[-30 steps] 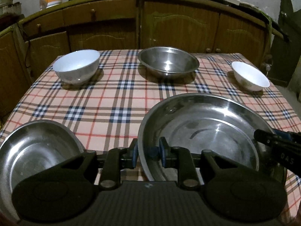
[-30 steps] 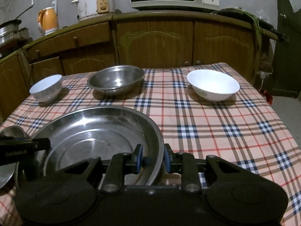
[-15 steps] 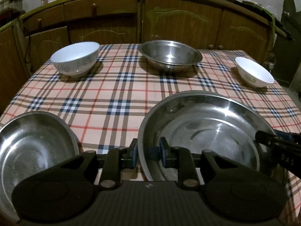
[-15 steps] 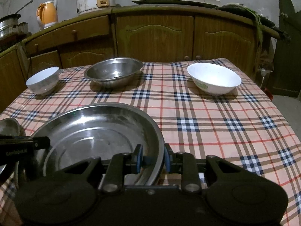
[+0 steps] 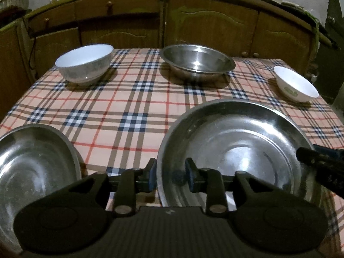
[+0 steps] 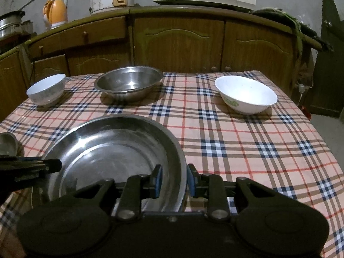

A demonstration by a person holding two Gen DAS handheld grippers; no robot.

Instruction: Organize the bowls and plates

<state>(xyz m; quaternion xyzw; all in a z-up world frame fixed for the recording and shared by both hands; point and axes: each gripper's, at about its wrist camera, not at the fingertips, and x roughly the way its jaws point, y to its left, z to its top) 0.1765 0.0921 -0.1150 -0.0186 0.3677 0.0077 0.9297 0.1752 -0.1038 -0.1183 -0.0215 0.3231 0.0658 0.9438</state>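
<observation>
Left wrist view: the left gripper (image 5: 171, 175) straddles the near left rim of the large round steel plate (image 5: 236, 150) lying on the plaid-clothed worktop (image 5: 129, 99); its jaws are opening, pads now apart from the rim between them. A second steel plate (image 5: 32, 167) lies at the left.

Right wrist view: the right gripper (image 6: 173, 181) straddles the same plate's right rim, jaws narrow and opening. Beyond sit a steel bowl (image 6: 129, 82) and two white bowls.
</observation>
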